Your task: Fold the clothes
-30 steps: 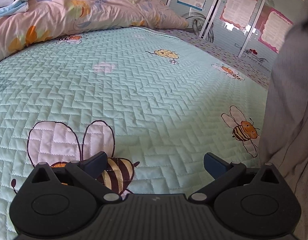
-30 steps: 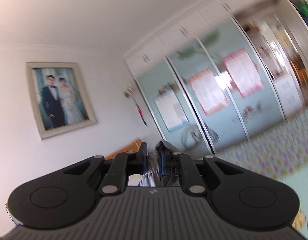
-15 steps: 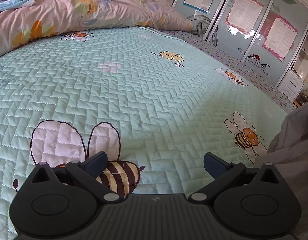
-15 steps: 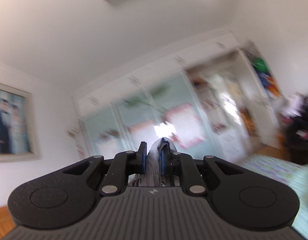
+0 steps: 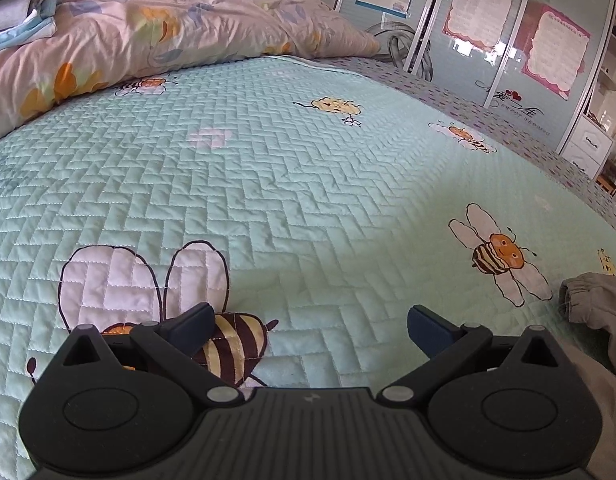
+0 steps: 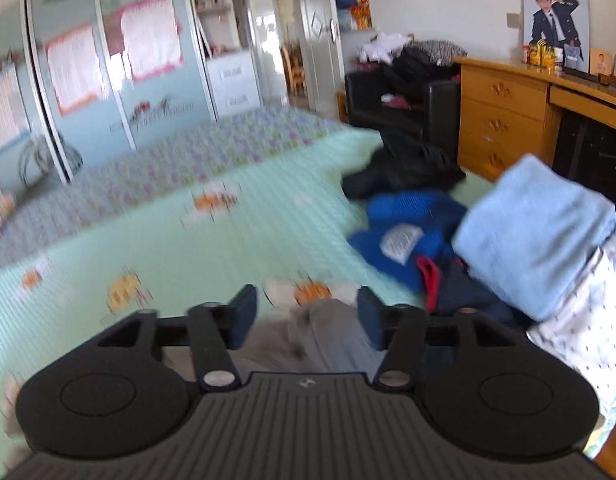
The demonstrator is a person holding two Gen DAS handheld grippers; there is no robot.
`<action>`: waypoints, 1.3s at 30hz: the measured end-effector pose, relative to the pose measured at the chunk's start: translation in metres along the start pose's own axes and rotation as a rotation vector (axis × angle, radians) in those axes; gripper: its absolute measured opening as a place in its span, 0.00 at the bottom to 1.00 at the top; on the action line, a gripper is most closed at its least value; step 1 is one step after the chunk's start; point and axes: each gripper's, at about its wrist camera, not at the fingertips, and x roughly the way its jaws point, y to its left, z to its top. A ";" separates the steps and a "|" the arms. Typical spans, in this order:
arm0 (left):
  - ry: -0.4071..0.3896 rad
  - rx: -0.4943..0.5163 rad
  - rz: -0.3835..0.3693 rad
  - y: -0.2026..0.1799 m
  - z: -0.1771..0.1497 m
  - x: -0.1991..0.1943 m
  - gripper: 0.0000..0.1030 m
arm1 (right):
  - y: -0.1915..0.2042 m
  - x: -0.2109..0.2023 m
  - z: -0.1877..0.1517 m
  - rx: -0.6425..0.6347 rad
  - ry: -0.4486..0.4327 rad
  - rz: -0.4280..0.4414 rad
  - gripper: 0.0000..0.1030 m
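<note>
Grey garment (image 6: 327, 336) between opening right jaws

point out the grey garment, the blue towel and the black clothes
grey garment (image 5: 587, 300), left wrist view, on its gathered cuff
blue towel (image 6: 535, 236), right wrist view, on the folded top face
black clothes (image 6: 407, 168), right wrist view, on the middle of the heap

soft grey garment (image 6: 327, 332), crumpled, lying on the green bee bedspread (image 5: 308, 184), low in the right view. cuffed end (image 5: 587, 300) poking in at the right edge of the left view. further off on the bed: black clothes (image 6: 407, 172) in a heap, blue clothes (image 6: 407, 236) rumpled beside them, and a light blue folded pile (image 6: 535, 232) stacked neatly.
</note>
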 end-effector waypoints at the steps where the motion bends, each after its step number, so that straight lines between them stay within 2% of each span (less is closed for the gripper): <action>1: 0.000 0.002 -0.002 -0.001 0.000 0.000 0.99 | -0.009 -0.002 -0.007 0.011 0.015 -0.007 0.59; 2: 0.000 0.004 -0.003 -0.003 0.000 0.001 0.99 | -0.018 -0.004 -0.014 0.024 0.030 -0.015 0.59; 4: -0.001 0.010 -0.008 -0.006 0.000 0.000 0.99 | -0.035 -0.017 -0.020 0.058 0.006 -0.002 0.61; 6: -0.004 0.021 -0.014 -0.011 -0.001 0.000 0.99 | -0.050 -0.018 -0.024 0.042 -0.020 0.080 0.63; 8: -0.007 0.039 -0.012 -0.017 -0.003 -0.001 0.99 | -0.041 -0.023 -0.032 -0.063 -0.039 0.182 0.66; 11: -0.012 0.062 0.005 -0.022 -0.005 -0.002 0.99 | 0.025 -0.037 -0.076 -0.394 -0.065 0.381 0.70; 15: -0.010 0.062 0.014 -0.021 -0.005 -0.001 0.99 | 0.144 -0.059 -0.154 -0.830 -0.080 0.634 0.75; 18: -0.008 0.063 0.014 -0.019 -0.004 0.000 0.99 | 0.220 -0.075 -0.206 -1.100 -0.085 0.767 0.77; 21: 0.003 0.066 0.007 -0.021 -0.004 0.005 0.99 | 0.266 -0.087 -0.241 -1.303 -0.154 0.807 0.81; 24: 0.006 0.072 -0.001 -0.023 -0.004 0.007 0.99 | 0.294 -0.087 -0.254 -1.378 -0.169 0.836 0.90; 26: 0.009 0.080 -0.002 -0.025 -0.004 0.008 0.99 | 0.312 -0.081 -0.262 -1.425 -0.160 0.824 0.90; 27: 0.011 0.086 0.000 -0.026 -0.004 0.009 0.99 | 0.319 -0.076 -0.264 -1.442 -0.130 0.813 0.86; 29: 0.013 0.093 0.003 -0.028 -0.005 0.009 1.00 | 0.331 -0.065 -0.260 -1.408 -0.027 0.811 0.42; 30: 0.014 0.094 0.004 -0.028 -0.005 0.009 1.00 | 0.335 -0.059 -0.256 -1.368 0.032 0.812 0.03; 31: 0.015 0.093 0.003 -0.027 -0.005 0.009 1.00 | 0.339 -0.052 -0.252 -1.328 0.090 0.812 0.04; 34: 0.018 0.090 0.002 -0.027 -0.005 0.010 1.00 | 0.335 -0.066 -0.223 -1.126 0.057 0.860 0.04; 37: 0.021 0.094 0.004 -0.027 -0.005 0.010 1.00 | 0.303 -0.085 -0.148 -0.690 -0.019 0.941 0.04; 39: 0.022 0.100 0.008 -0.027 -0.005 0.010 1.00 | 0.257 -0.086 -0.095 -0.368 -0.092 0.929 0.04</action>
